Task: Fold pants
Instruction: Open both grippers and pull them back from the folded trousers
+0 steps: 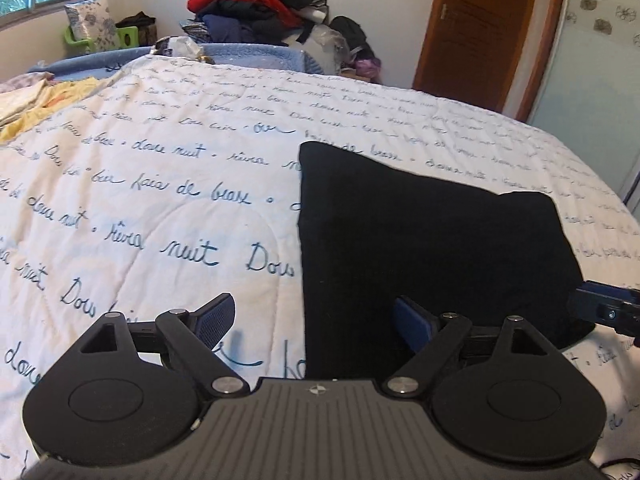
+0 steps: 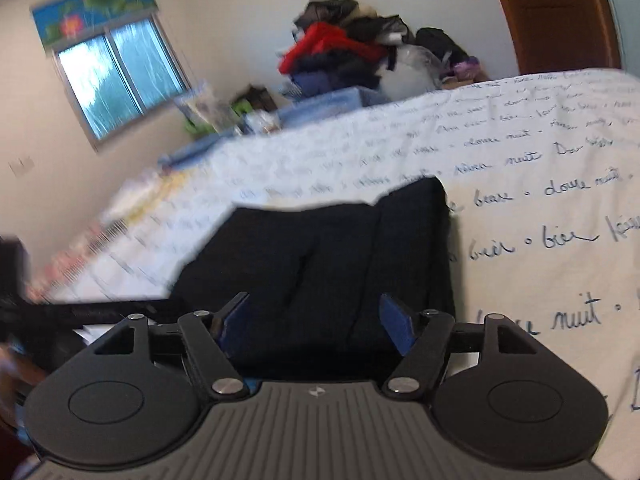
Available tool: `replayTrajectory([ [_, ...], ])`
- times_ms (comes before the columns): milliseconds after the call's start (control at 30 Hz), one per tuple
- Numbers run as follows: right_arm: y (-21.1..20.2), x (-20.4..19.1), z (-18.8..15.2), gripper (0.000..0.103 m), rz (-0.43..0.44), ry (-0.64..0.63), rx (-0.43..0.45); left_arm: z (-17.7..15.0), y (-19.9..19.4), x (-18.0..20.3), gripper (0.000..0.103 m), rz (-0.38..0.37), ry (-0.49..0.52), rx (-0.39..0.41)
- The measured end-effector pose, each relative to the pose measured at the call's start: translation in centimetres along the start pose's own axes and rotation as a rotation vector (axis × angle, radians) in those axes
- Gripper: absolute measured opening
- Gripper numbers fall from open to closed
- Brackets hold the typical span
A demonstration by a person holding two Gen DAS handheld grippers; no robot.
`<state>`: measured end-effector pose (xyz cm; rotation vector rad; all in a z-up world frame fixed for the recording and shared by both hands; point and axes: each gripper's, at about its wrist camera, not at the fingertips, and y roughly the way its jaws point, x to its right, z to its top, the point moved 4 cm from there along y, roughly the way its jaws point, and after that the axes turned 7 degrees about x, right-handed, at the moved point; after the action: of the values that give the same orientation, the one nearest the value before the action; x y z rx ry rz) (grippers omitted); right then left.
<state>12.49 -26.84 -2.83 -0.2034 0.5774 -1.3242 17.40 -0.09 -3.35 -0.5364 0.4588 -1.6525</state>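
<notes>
Left gripper (image 1: 316,322) was spread wide with nothing pinched, hovering over the near left edge of the black pants (image 1: 420,240), one blue pad over the white quilt (image 1: 160,200). Right gripper (image 2: 316,324) was released too, above the fabric. The pants lay folded flat on the bed, with a clothes pile (image 1: 256,4) behind.
</notes>
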Motion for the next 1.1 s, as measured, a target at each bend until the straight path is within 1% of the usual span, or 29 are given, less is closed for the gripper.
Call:
replayTrajectory([
  [33, 0.0, -0.3, -0.1, 0.07, -0.042, -0.015, 0.001, 0.1, -0.2, -0.2, 0.087, 0.0, -0.01, 0.004],
  [67, -0.3, -0.5, 0.0, 0.07, -0.065, -0.018, 0.012, 0.1, -0.6, -0.3, 0.087, -0.001, -0.017, 0.011],
  [100, -0.8, -0.9, 0.2, 0.075, -0.069, -0.012, 0.027, 0.2, -1.0, -0.2, 0.087, 0.003, -0.019, 0.017],
  [133, -1.5, -1.3, 0.3, 0.087, -0.063, 0.001, 0.042, 0.2, -1.4, -0.2, 0.087, 0.01, -0.018, 0.021],
  [200, -2.5, -2.3, 0.3, 0.101, -0.06, 0.014, 0.062, 0.0, -2.1, 0.2, 0.089, 0.013, -0.015, 0.024],
  [367, -3.8, -4.4, -1.1, 0.102, -0.108, -0.009, 0.057, -1.3, -3.9, 1.7, 0.093, -0.015, 0.015, 0.007],
  [500, -4.9, -5.1, -2.3, 0.102, -0.102, 0.05, 0.044, -2.5, -5.0, 2.7, 0.095, -0.012, 0.037, 0.006],
  [600, -5.7, -5.5, -3.0, 0.102, -0.101, 0.059, 0.052, -3.4, -5.7, 3.1, 0.095, -0.009, 0.037, 0.012],
  [833, -5.8, -6.2, -5.5, 0.102, -0.189, -0.032, 0.042, -5.4, -6.1, 3.9, 0.095, 0.006, 0.077, 0.017],
  [967, -4.8, -6.2, -6.9, 0.102, -0.238, -0.07, 0.023, -6.6, -5.9, 4.1, 0.095, 0.011, 0.093, 0.008],
  [1100, -3.8, -6.6, -7.8, 0.102, -0.269, -0.116, 0.006, -7.6, -5.4, 4.3, 0.095, 0.031, 0.122, 0.016],
])
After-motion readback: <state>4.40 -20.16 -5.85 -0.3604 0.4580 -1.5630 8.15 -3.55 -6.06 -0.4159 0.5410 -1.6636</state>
